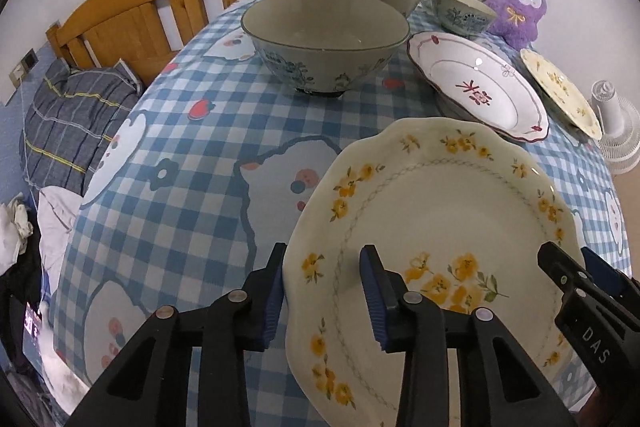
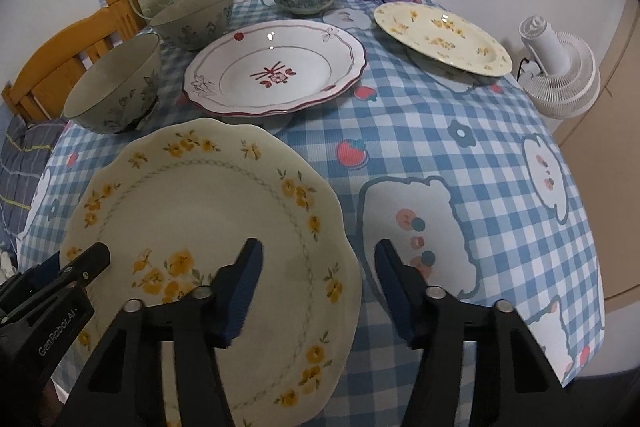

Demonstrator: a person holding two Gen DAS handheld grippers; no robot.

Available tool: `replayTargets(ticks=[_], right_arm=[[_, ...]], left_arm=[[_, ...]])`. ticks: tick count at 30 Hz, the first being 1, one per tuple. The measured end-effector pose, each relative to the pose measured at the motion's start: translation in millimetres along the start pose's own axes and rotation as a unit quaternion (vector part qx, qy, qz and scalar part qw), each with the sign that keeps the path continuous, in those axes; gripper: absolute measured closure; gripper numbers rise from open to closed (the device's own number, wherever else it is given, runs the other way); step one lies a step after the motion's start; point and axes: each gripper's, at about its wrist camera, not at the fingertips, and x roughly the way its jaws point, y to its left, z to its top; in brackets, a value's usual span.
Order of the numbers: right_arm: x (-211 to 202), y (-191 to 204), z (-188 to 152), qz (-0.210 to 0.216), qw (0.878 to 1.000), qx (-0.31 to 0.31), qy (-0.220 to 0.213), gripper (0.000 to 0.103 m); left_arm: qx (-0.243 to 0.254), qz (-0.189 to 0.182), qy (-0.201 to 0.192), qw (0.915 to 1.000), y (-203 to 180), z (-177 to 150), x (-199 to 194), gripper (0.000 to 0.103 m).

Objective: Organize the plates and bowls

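Our left gripper (image 1: 322, 291) and right gripper (image 2: 318, 289), both spread, straddle opposite edges of the near plate (image 2: 208, 227): cream, scalloped rim, yellow flowers, lying on the checked tablecloth (image 2: 460, 131). Beyond it we see a red-trimmed plate (image 2: 276, 71), a matching floral plate (image 2: 444, 35) far right, and three bowls (image 1: 326, 39).

**Readable text on the rig**

Only two bits legible: "DAS" in white on the right gripper (image 1: 592, 311) body, and "GenRobot.AI" printed on the left gripper (image 2: 60, 291). The red mark on the red-rimmed plate (image 2: 276, 71) can't be read.
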Motion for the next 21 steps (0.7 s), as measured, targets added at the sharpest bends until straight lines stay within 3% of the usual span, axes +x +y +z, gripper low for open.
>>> replayTargets(ticks=[4, 17, 21], right_arm=[[4.7, 1.3, -1.2, -0.017, 1.0, 0.006, 0.006, 0.064], [3.9, 3.5, -2.9, -0.028, 0.999, 0.019, -0.001, 0.064], [6.3, -0.5, -0.5, -0.006, 1.0, 0.014, 0.008, 0.062]], left_arm=[[0.01, -0.009, 0.001, 0.9999, 0.1, 2.0, 1.0, 0.066], [0.057, -0.028, -0.002, 0.998, -0.9, 5.1, 3.8, 0.065], [0.049, -0.019, -0.005, 0.9986, -2.9, 5.7, 5.1, 0.064]])
